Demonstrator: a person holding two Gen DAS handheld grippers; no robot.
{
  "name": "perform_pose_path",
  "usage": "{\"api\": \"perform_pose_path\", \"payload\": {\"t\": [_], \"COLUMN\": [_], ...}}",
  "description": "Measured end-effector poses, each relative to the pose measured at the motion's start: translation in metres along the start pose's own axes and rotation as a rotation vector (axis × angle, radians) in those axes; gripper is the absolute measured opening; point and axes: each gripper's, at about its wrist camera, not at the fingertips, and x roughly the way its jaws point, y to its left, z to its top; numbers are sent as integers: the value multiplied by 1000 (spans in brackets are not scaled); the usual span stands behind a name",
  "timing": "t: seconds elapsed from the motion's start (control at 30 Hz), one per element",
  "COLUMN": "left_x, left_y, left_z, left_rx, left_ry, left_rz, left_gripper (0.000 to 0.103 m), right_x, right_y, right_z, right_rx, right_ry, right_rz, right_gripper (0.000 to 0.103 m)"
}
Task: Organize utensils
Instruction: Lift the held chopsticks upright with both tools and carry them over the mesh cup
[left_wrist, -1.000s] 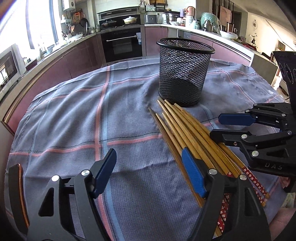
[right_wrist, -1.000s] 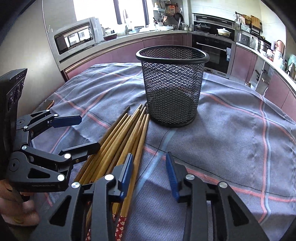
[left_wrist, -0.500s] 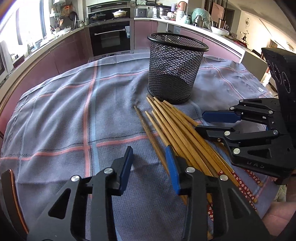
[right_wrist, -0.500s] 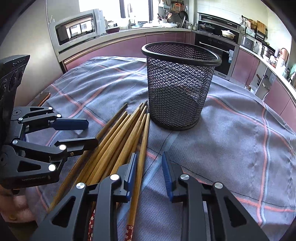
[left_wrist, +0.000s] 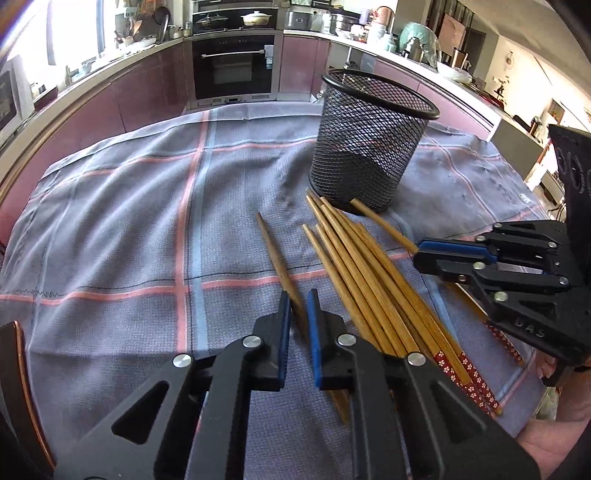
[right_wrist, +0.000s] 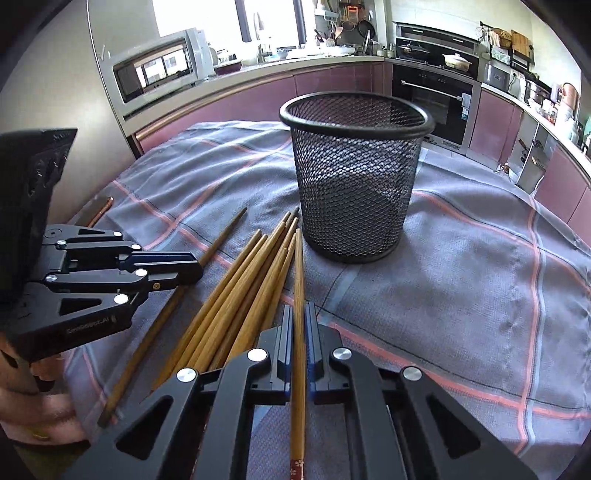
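On the tabletop covered by a grey-blue cloth with pink and pale-blue stripes (left_wrist: 147, 229), the left tool (left_wrist: 297, 306) has just been closing and now pinches one lone brown wooden chopstick (left_wrist: 275, 251) lying apart to the left of the fanned bundle of bamboo chopsticks with red flowered ends (left_wrist: 373, 280). The right tool (right_wrist: 299, 317) has likewise just been closing, its blue pads pressed on a single bamboo chopstick (right_wrist: 298, 273) at the bundle's right edge. The upright black wire-mesh cup (right_wrist: 354, 177) stands just beyond the chopstick tips, nearly touching them.
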Motion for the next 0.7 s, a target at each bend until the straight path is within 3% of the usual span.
{"api": "perform_pose_path", "payload": {"t": [0.2, 0.33, 0.57, 0.6, 0.7], "left_x": [-21, -50, -120, -130, -154], "left_y": [12, 16, 19, 20, 22], "left_z": [0, 11, 40, 46, 65], "left_rx": [-34, -36, -16, -16, -25], "left_ry": [-45, -109, -298, -327, -403], "left_rz": [-29, -99, -203, -221, -246], "left_gripper": [8, 7, 6, 0, 1], "right_x": [-34, -62, -113, -117, -129], "right_y": [-4, -7, -12, -13, -18], "right_z": [2, 13, 43, 47, 62], "right_rx": [2, 17, 20, 20, 18], "right_ry": [-96, -200, -420, -439, -488], "right_rz": [74, 105, 115, 114, 107], "right_gripper": [5, 5, 5, 5, 5]}}
